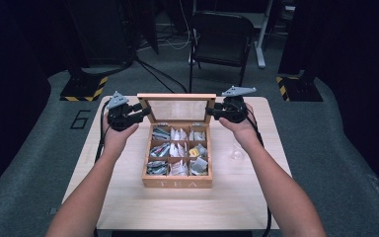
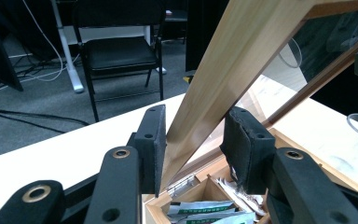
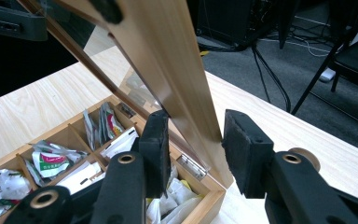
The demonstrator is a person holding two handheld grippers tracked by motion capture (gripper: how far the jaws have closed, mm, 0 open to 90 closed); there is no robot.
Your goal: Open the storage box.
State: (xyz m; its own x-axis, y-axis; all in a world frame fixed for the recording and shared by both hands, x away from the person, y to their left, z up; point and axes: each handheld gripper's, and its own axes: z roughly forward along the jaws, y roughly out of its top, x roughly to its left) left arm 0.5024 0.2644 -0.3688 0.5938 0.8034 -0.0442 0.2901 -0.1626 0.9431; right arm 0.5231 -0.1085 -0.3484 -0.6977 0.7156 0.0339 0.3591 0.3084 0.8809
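Wooden tea box [image 1: 177, 182] near the middle of the tabletop [image 1: 128, 202], front wall toward the near edge, lid [image 1: 176, 97] raised upright at the far side on its hinges. Nine compartments inside, packed with tea packets [image 1: 177, 150].

Left gripper [image 1: 137, 114] at the lid's left edge, jaws set either side of the wooden frame; in the left gripper view [image 2: 193, 142] the frame runs up between the pads, left pad against the wood, right pad just beside it, whether touching cannot be told. Narrow setting, closed about the frame.

Right gripper [image 1: 213, 112] at the lid's right edge, mirrored; in the right gripper view [image 3: 193, 147] the frame passes between the pads, near the left pad and touching the right, with a hinge [image 3: 192, 166] just below. Jaws a little wider than the frame; firm clamping cannot be told.

Clear glass [image 1: 236, 150] on the tabletop right of the box, just beside the right forearm. Black cables trailing along both side edges of the tabletop. Beyond the far edge, a black folding chair [image 1: 221, 37] on grey carpet, yellow-and-black striped stand bases [image 1: 84, 89] to either side, cables on the floor.
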